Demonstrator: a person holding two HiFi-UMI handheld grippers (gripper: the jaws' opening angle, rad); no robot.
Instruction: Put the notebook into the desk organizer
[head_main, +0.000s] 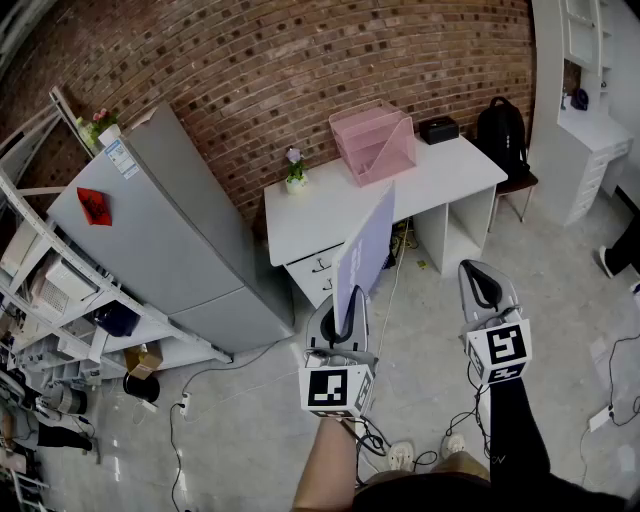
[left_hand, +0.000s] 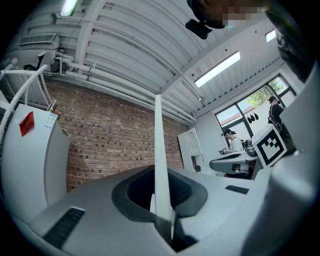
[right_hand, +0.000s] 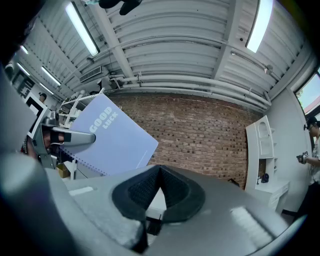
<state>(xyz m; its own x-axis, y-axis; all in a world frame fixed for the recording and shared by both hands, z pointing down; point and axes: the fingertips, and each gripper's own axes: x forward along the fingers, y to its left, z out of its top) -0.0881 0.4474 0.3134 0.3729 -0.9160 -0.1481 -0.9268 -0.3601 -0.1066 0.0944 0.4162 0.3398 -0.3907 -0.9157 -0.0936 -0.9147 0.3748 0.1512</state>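
Head view shows the left gripper (head_main: 343, 322) squeezed tight on the bottom edge of the notebook (head_main: 364, 250). The notebook stands up tall in the air, well away from the pink organizer (head_main: 374, 143) on the white desk (head_main: 440, 178). The right gripper (head_main: 478, 272) is closed and holds nothing. To do this well, hold the notebook tight, step close, line it up with an opening, and slide it in slowly.

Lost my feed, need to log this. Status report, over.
Left gripper shut on notebook, held upright. Right gripper shut, empty. Desk organizer on desk ahead, not yet reached. Nothing standing in between.
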